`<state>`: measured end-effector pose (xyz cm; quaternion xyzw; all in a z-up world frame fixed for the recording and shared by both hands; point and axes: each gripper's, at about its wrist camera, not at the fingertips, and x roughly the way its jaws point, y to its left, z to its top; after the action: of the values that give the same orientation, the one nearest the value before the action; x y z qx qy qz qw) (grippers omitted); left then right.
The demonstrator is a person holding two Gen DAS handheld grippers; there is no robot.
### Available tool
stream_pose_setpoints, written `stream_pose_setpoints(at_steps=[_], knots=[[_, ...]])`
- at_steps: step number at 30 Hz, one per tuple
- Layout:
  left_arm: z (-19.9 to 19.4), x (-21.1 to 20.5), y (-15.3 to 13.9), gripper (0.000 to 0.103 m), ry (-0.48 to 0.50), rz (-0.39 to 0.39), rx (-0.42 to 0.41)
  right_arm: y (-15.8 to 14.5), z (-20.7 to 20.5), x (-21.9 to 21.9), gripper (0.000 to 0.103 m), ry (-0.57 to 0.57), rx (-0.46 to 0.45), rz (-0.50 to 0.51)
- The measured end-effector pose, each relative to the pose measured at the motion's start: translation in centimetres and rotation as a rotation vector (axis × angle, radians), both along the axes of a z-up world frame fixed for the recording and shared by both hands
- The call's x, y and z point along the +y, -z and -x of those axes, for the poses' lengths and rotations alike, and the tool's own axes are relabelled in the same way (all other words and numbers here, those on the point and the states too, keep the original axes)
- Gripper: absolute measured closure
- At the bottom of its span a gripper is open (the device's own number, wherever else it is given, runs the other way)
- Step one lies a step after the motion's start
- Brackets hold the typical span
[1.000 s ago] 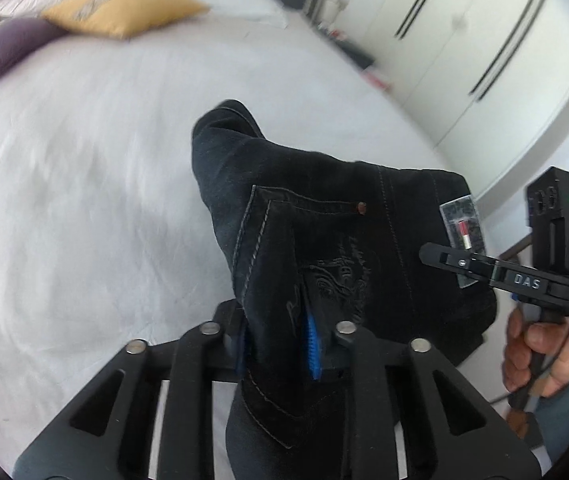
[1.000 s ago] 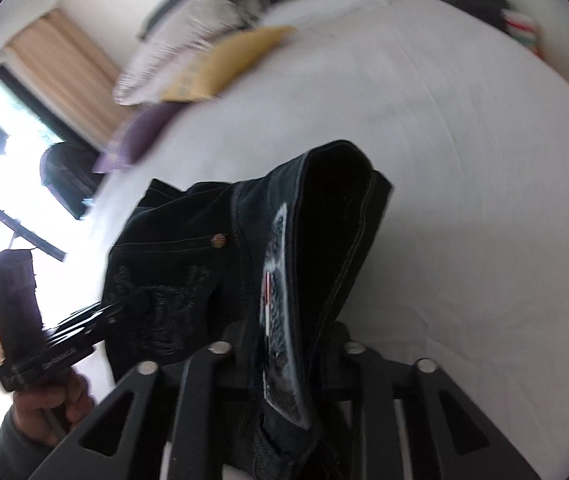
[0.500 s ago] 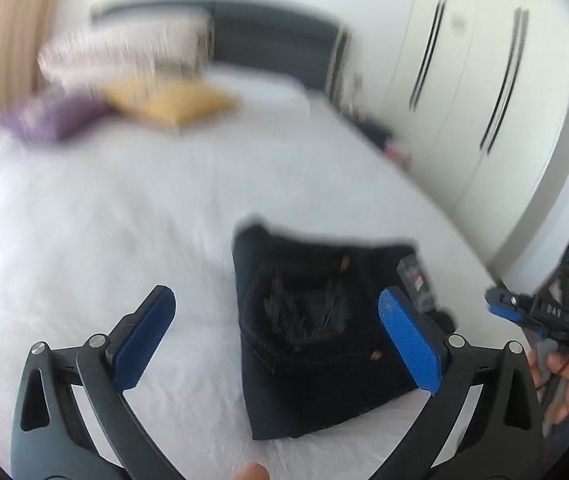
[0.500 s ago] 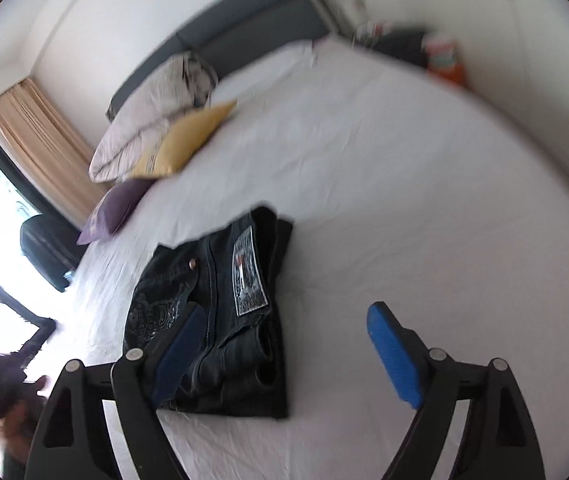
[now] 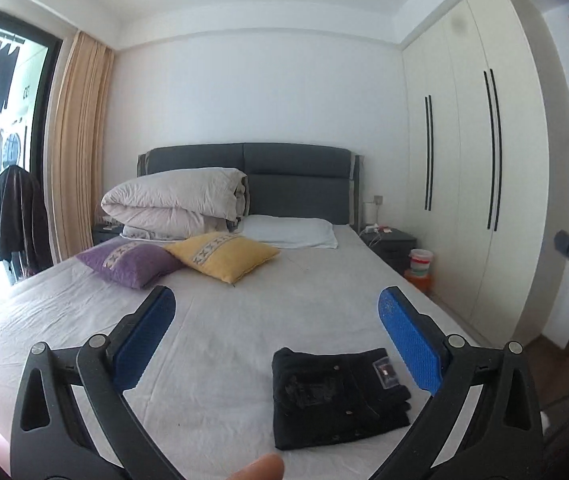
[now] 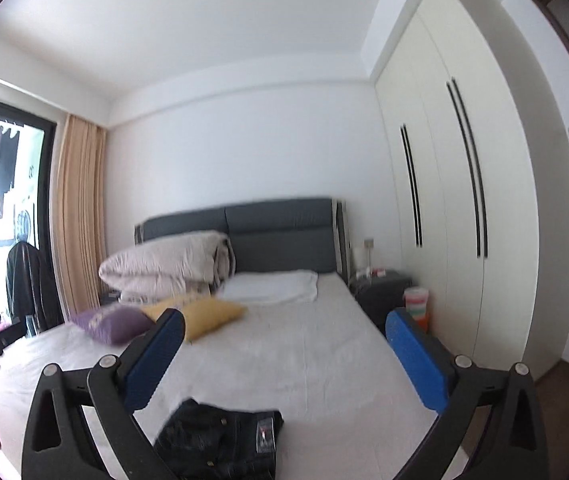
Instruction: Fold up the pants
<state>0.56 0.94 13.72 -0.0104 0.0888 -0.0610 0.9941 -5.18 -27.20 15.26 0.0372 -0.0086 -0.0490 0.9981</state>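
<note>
Looking along the left gripper (image 5: 276,332), its blue pads stand wide apart with nothing between them, and the folded black pants (image 5: 338,392) lie flat on the white bed (image 5: 244,320), below and just short of the right pad. From the right gripper (image 6: 284,356), whose jaws are opening and empty, the pants (image 6: 220,444) sit low on the bed (image 6: 304,344), under the left pad.

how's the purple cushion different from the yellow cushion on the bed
The purple patterned cushion lies nearer the window side of the white-sheeted bed; the yellow patterned cushion sits toward the middle, just in front of the white pillow. The yellow cushion overlaps the purple cushion's edge. Both are square, lie flat and carry a pale patterned band.
</note>
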Motion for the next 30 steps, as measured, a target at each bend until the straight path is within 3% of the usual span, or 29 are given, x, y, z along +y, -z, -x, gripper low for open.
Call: stream_pose_setpoints(at_steps=[4, 7, 10, 12, 18, 20, 25, 30], knots=[[2.7, 0.4, -1.3, 0.0, -0.001, -0.043, -0.019, -3.1, 2.9, 0.8, 0.0, -0.013, -0.045, 0.021], [3.3, 0.6, -1.2, 0.0, -0.017, -0.041, 0.066, -3.1, 3.3, 1.5, 0.0, -0.018, 0.011, 0.015], [3.1, 0.5, 0.3, 0.0, -0.014, -0.018, 0.166, -0.9, 1.6, 2.4, 0.0, -0.032, 0.119, 0.023], [2.3, 0.0, 2.1, 0.0, -0.026, -0.045, 0.241, 1.1, 0.0, 2.7, 0.0, -0.011, 0.224, 0.017], [-0.5, -0.4, 8.1, 0.0, -0.092, -0.034, 0.465, 6.7, -4.2, 2.2, 0.0, 0.026, 0.551, -0.124], [-1.1, -0.4, 9.6, 0.0, -0.082, -0.018, 0.521, 8.6, -4.7, 2.5, 0.0, 0.018, 0.605, -0.151], [-3.1, -0.9, 13.0, 0.0, -0.077, -0.012, 0.583, 10.0, -5.1, 4.2, 0.0, 0.012, 0.652, -0.119], [-4.0, -1.4, 14.1, 0.0, -0.08, -0.032, 0.605, 10.3, -5.5, 5.1, 0.0, 0.001, 0.657, -0.106]])
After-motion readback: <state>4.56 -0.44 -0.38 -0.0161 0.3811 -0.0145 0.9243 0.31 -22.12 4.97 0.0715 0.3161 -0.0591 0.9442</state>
